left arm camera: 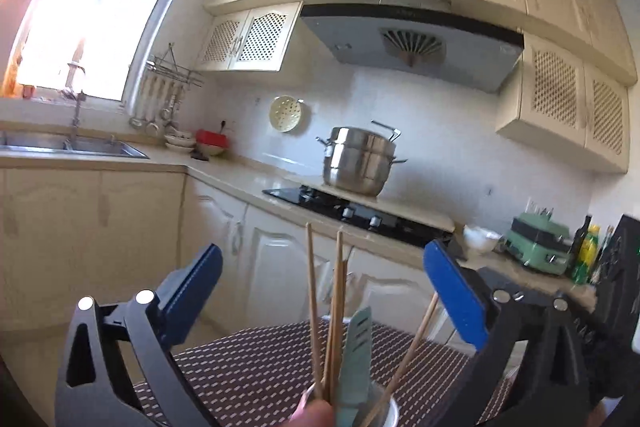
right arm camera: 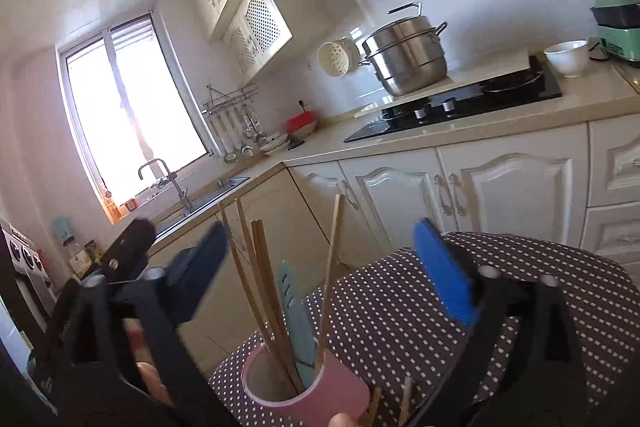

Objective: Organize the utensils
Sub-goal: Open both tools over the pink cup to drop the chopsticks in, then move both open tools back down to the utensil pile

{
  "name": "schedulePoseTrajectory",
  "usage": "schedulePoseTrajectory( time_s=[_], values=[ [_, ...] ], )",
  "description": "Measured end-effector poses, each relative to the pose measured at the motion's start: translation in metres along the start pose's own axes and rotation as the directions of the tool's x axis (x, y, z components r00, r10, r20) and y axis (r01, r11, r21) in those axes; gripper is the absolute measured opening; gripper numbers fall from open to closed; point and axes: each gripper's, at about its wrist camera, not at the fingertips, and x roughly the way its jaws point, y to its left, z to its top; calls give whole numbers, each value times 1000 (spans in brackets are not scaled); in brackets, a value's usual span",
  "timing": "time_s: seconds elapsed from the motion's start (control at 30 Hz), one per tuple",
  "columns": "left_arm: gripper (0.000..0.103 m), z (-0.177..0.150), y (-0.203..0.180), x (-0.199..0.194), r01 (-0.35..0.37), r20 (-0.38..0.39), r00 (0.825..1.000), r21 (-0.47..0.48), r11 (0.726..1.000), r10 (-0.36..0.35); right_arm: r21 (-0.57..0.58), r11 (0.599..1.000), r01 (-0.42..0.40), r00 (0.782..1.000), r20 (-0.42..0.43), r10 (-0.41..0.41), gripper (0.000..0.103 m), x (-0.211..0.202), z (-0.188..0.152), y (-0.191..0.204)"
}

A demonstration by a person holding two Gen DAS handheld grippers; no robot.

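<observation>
A pink cup (right arm camera: 320, 397) stands on a brown dotted tablecloth (right arm camera: 400, 327) and holds several wooden chopsticks (right arm camera: 266, 267) and a teal slotted utensil (right arm camera: 294, 315). My right gripper (right arm camera: 320, 267) is open wide just above the cup, and the chopsticks rise between its blue pads (right arm camera: 440, 275) without touching them. Two loose chopsticks (right arm camera: 376, 407) show at the bottom edge beside the cup. In the left wrist view the cup's rim (left arm camera: 386, 409), the chopsticks (left arm camera: 312, 287) and the teal utensil (left arm camera: 356, 351) stand between the wide-open left gripper (left arm camera: 324, 291), also untouched. A fingertip (left arm camera: 316, 413) shows at the bottom.
Beyond the tablecloth (left arm camera: 248, 367) run cream cabinets and a counter with a black stove (right arm camera: 460, 107), a steel steamer pot (left arm camera: 358, 161), a white bowl (right arm camera: 566, 57), a green appliance (left arm camera: 538, 243) and bottles. A sink (left arm camera: 100, 147) lies under the bright window.
</observation>
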Motion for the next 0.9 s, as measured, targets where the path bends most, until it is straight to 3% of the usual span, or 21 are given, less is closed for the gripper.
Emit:
schedulePoseTrajectory(
  time_s=[0.5, 0.67, 0.9],
  values=[
    [99, 0, -39, -88, -100, -108, 987, 170, 980, 119, -9, 995, 100, 993, -69, -100, 97, -78, -13, -4],
    [99, -9, -44, -104, -94, -203, 970, 211, 973, 138, 11, 996, 87, 989, -124, -85, 97, -96, -22, -12],
    [99, -29, -32, -113, -109, -292, 943, 189, 976, 162, -9, 995, 101, 976, -192, -101, 97, -116, -36, -16]
  ],
)
